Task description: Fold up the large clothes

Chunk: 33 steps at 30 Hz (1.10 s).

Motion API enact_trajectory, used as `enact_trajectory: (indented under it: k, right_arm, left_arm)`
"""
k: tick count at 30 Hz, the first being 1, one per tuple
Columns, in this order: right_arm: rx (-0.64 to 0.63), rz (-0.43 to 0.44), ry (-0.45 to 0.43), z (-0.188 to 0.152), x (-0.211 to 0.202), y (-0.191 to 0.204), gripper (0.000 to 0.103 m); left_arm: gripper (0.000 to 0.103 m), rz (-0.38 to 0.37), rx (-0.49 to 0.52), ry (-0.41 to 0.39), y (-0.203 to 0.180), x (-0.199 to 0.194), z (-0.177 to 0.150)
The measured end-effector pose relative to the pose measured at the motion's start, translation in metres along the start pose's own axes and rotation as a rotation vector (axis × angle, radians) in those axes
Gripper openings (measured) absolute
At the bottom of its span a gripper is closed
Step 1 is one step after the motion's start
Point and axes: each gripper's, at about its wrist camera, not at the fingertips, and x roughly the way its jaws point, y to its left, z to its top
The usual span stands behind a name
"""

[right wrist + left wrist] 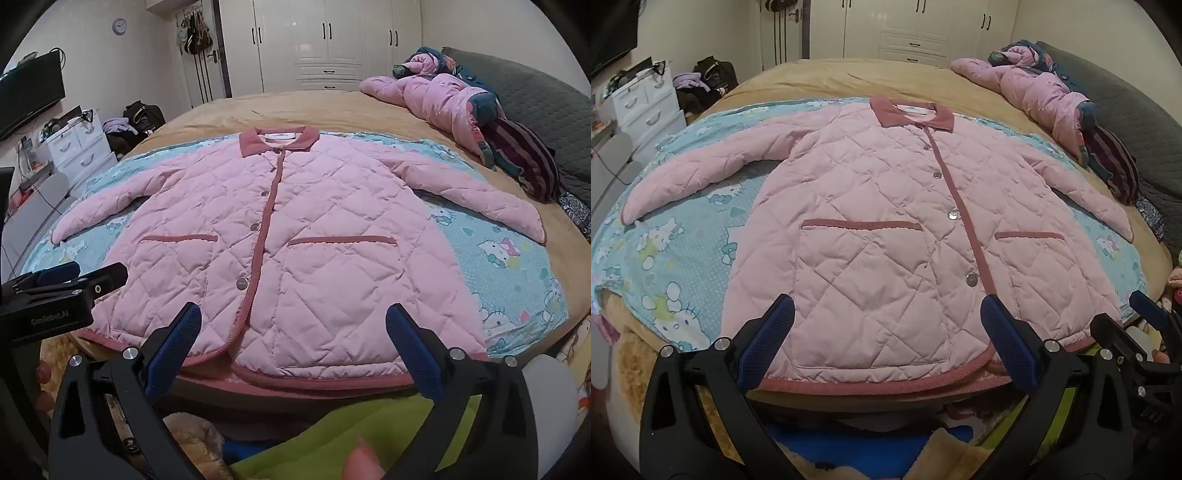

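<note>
A pink quilted jacket (886, 206) with a dark pink collar, trim and two pockets lies flat and buttoned on a light blue cartoon sheet (676, 266), sleeves spread out to both sides. It also shows in the right wrist view (295, 229). My left gripper (886, 314) is open and empty, hovering over the jacket's hem near its left half. My right gripper (293, 321) is open and empty, over the hem near the right half. The left gripper's body shows at the left edge of the right wrist view (62, 288).
The sheet (517, 273) covers a tan bed (849, 79). A pile of pink and dark clothes (1045, 92) lies at the far right by a grey headboard (1137, 122). White drawers (646, 103) and wardrobes (325, 40) stand beyond.
</note>
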Motion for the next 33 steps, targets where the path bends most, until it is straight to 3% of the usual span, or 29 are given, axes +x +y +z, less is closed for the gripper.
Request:
enact_trajectory:
  k: [33]
  right_arm:
    - [-0.004,-0.011,-0.019,0.0013,-0.0058,0.0021,0.099]
  left_arm:
    - [0.094,0.012,0.024,-0.032,-0.0015,-0.0063,0.0034]
